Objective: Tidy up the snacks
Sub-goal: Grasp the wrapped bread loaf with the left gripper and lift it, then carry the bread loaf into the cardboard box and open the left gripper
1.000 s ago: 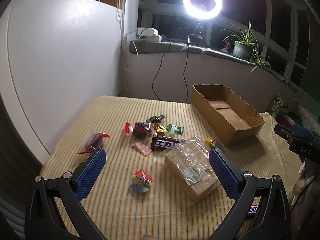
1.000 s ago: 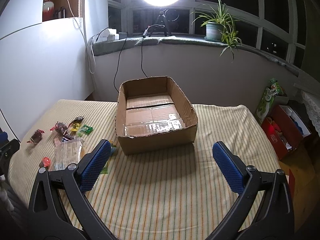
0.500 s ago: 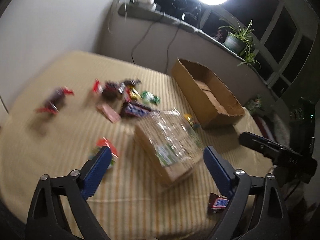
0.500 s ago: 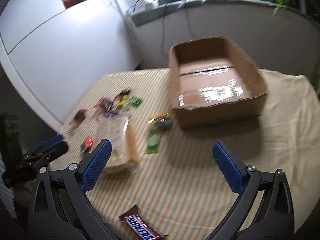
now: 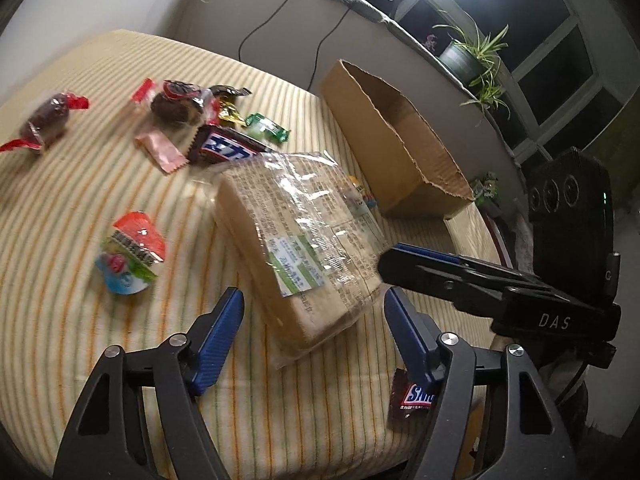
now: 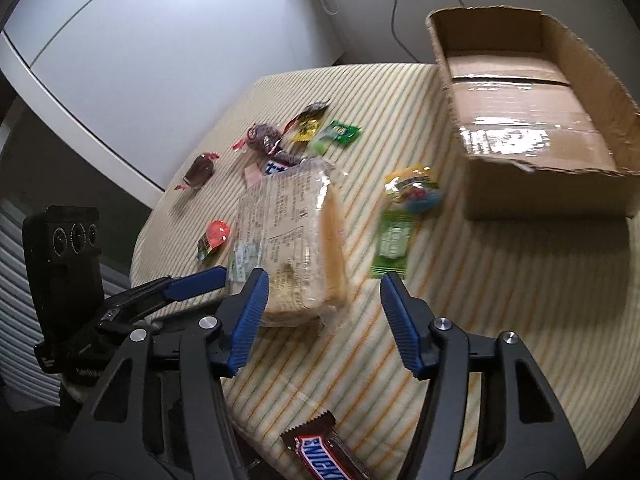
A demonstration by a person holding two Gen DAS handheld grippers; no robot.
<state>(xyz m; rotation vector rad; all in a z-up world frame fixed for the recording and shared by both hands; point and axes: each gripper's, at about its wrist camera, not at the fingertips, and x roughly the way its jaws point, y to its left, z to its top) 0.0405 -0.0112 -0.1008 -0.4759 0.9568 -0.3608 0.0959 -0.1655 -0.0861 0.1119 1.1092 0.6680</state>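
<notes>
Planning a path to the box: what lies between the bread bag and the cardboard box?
In the right wrist view, two small packets: a yellow candy pack and a green packet lie between the bread bag and cardboard box.

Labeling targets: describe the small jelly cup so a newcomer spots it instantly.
Start at the cardboard box, then the big bagged bread loaf on the striped cloth. The jelly cup lies alone on the loaf's far side: the only round tub, with a red-and-green foil lid.

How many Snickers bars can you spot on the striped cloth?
2. One Snickers bar lies at the near edge below the grippers; another lies beside the bagged bread, partly tucked under it. More may be hidden.
</notes>
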